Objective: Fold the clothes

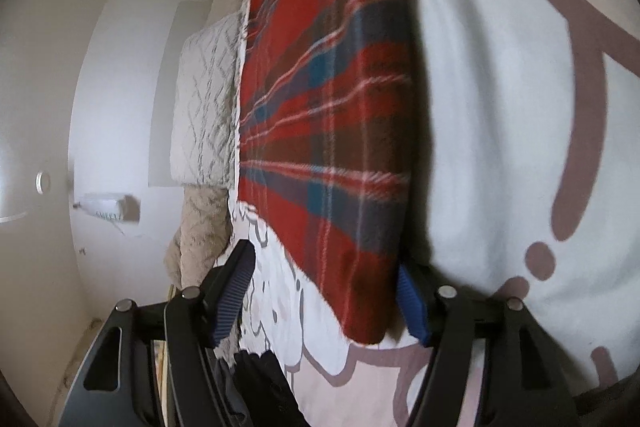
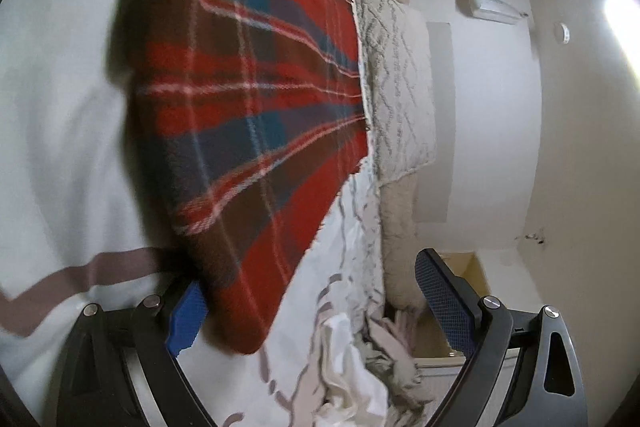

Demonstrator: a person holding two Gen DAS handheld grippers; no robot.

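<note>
Plaid cloth blurred, hiding one pad of each wide-spread gripper.

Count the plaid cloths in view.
1. The red plaid cloth lies on the white bedspread, its near corner between each open gripper's fingers. Others could be buried in the crumpled pile nearby.
</note>
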